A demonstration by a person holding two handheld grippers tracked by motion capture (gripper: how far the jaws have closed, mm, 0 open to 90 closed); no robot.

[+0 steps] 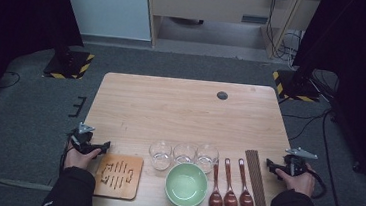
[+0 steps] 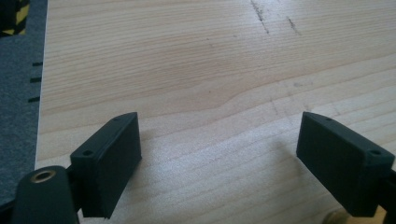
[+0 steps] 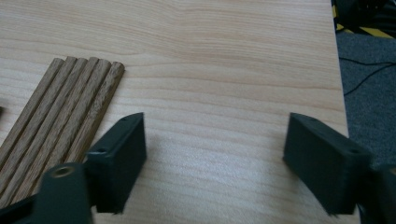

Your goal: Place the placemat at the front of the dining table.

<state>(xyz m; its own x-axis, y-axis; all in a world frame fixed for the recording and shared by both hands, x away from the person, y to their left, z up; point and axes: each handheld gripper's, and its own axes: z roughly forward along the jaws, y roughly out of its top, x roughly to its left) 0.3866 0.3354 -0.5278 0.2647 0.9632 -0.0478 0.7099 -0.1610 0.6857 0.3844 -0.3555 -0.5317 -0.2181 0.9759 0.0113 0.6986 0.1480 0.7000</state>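
Observation:
On the wooden table near its front edge stand three clear glasses, a green bowl, three dark red spoons, a bundle of wooden chopsticks and a wooden trivet. My left gripper rests at the table's left edge beside the trivet, and its jaws stand open over bare wood. My right gripper sits at the right edge, open, with the chopsticks just left of its jaws and nothing between them.
The far half of the table is bare apart from a dark round cable grommet. Grey carpet surrounds the table, with two black stand bases marked in yellow and black stripes at the back corners and cables on the right.

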